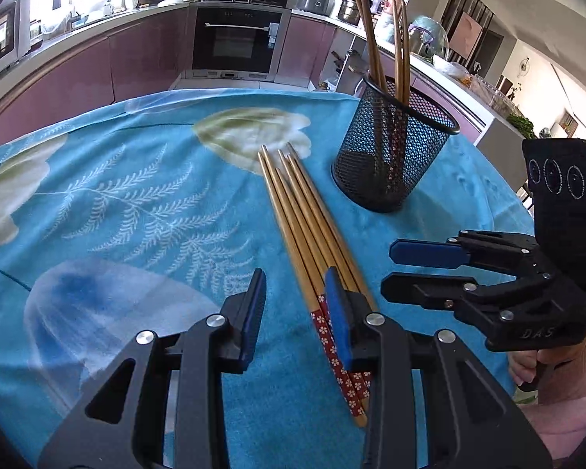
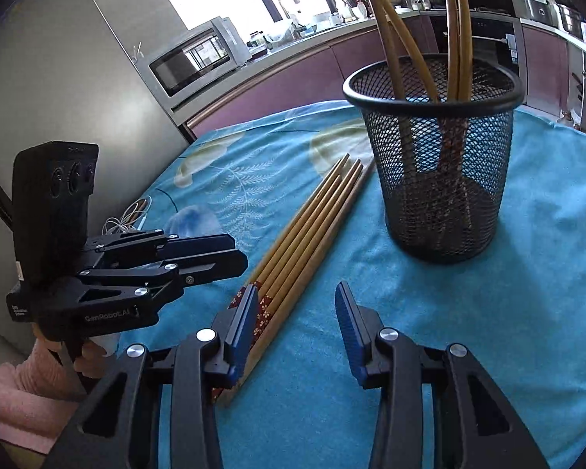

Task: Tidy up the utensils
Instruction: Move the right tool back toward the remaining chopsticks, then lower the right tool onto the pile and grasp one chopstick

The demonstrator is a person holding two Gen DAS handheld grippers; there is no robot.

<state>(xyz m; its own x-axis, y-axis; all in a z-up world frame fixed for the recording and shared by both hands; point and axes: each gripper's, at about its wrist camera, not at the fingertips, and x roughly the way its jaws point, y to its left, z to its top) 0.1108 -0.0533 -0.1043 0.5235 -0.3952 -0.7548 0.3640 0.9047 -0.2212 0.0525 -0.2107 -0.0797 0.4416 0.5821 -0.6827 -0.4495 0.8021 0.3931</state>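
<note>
Several wooden chopsticks point(image 1: 304, 219) with red flowered ends lie side by side on the blue cloth; they also show in the right wrist view point(image 2: 308, 234). A black mesh holder point(image 1: 394, 148) stands upright to their right with several chopsticks in it; the right wrist view shows it too point(image 2: 441, 164). My left gripper point(image 1: 295, 293) is open and empty, its right finger over the chopsticks' red ends. My right gripper point(image 2: 297, 305) is open and empty, its left finger by the same ends. Each gripper shows in the other's view: the right point(image 1: 390, 269), the left point(image 2: 238, 254).
The table is covered by a blue floral cloth point(image 1: 136, 203). A white cable point(image 2: 127, 219) lies at its left edge. Purple kitchen cabinets, an oven point(image 1: 236, 39) and a microwave point(image 2: 195, 58) stand beyond the table.
</note>
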